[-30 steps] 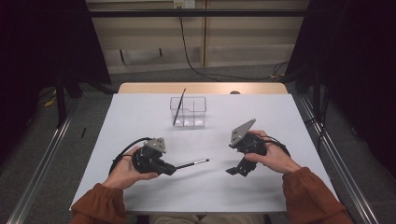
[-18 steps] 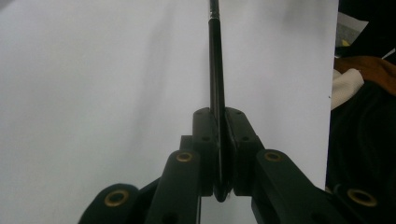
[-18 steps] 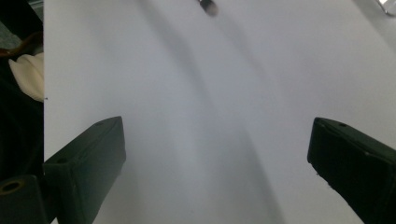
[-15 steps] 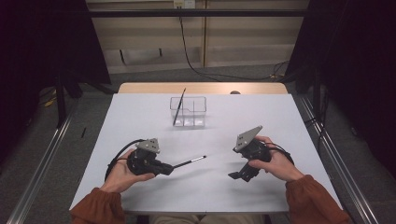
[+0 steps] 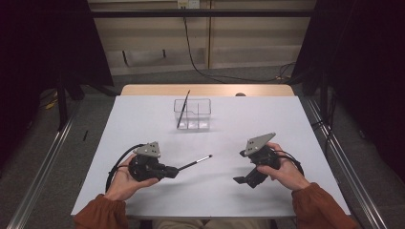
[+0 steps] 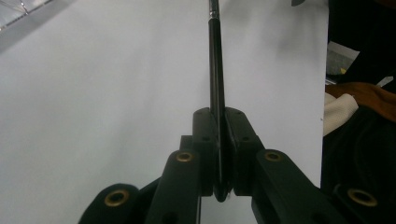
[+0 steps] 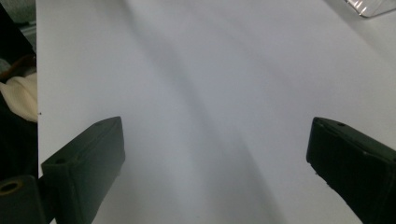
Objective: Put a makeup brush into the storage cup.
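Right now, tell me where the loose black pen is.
In the high view the black pen sits clamped in the left gripper, left of centre, pointing toward the right gripper, nearer than the clear organizer.

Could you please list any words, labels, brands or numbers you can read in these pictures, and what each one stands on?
There is no readable text in any of the pictures.
The slim black brush clamped in the left gripper shows no print.
The clear divided box and the white table carry no label.
The right gripper and its grey plate bear no marking.
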`<state>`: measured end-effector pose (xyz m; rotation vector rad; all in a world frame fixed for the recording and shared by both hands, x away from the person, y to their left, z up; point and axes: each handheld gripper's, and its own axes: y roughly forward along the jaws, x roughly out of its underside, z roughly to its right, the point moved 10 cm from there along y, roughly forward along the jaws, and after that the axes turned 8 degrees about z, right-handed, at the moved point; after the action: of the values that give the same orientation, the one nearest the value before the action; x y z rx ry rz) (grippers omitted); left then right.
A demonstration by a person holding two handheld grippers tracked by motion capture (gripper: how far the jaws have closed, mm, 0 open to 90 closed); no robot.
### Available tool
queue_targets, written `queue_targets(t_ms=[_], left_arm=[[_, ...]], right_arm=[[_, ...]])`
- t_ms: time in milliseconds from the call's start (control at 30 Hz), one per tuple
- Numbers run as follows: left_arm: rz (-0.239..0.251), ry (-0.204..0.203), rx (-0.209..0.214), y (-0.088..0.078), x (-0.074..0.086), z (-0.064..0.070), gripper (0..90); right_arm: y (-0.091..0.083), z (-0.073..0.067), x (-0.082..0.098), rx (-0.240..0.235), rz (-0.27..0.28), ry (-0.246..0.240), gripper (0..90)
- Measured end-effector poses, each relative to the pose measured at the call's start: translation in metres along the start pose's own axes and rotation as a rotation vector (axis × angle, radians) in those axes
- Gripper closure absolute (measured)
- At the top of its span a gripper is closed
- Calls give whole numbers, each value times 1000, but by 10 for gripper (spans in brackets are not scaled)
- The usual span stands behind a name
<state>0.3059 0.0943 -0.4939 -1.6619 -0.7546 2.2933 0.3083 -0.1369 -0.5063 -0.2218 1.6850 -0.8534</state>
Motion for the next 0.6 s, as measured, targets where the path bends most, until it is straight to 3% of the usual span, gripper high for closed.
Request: queue_targets(t_ms=[200,333,600], left_arm=[[64,-5,-17,0,-5,-3,839],[87,5,-34,0,-6,-5,839],[115,1,-24,0,-9,-1,839]], right_arm=[[2,-2,-2,-7,43,11,34],[4,-3,-6,-4,86,13,34],[6,-7,-15,-5,166,24,31]])
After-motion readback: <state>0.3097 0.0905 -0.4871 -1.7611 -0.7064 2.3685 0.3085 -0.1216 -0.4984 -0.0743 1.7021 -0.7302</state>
